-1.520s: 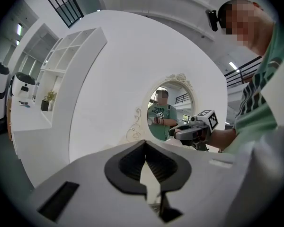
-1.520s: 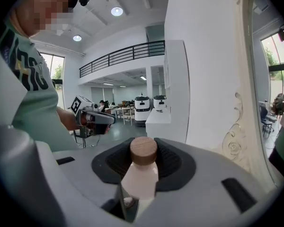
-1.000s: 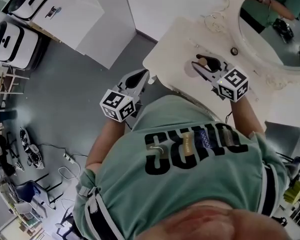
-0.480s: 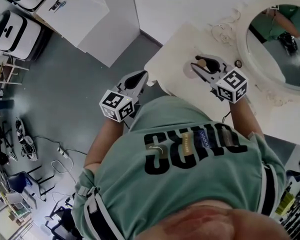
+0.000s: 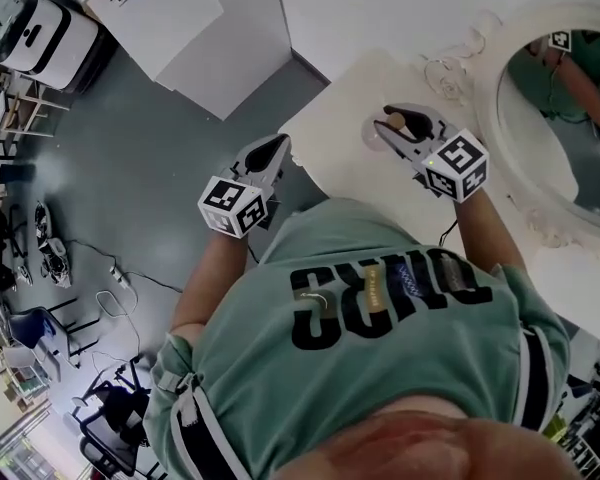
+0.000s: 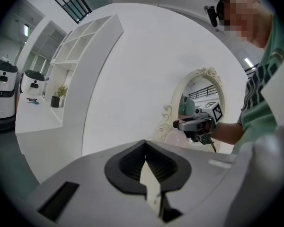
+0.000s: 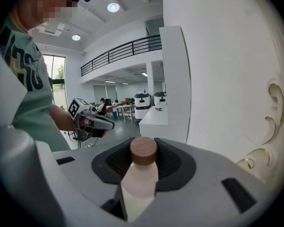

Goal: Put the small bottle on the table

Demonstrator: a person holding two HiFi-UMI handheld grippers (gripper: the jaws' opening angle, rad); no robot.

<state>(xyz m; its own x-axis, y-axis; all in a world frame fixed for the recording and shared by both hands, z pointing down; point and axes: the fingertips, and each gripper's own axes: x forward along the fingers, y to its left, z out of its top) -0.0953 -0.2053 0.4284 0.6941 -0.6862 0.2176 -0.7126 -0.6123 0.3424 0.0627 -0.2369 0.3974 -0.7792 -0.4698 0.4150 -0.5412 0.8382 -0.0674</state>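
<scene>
Jaws of the right gripper (image 5: 404, 131) gripped the bottle (image 7: 140, 173) over the bench (image 5: 342, 171) near its front edge, apparently not yet set down, while the left gripper (image 5: 269, 154), closed and empty, hung just off the bench's corner.

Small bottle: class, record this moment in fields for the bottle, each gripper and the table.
small bottle: pale, brown round cap, lying along the jaws
right gripper: shut on the small bottle, over the table
left gripper: shut, empty, beside the table's edge
table: white, ornate mirror behind
task: small bottle not yet released
</scene>
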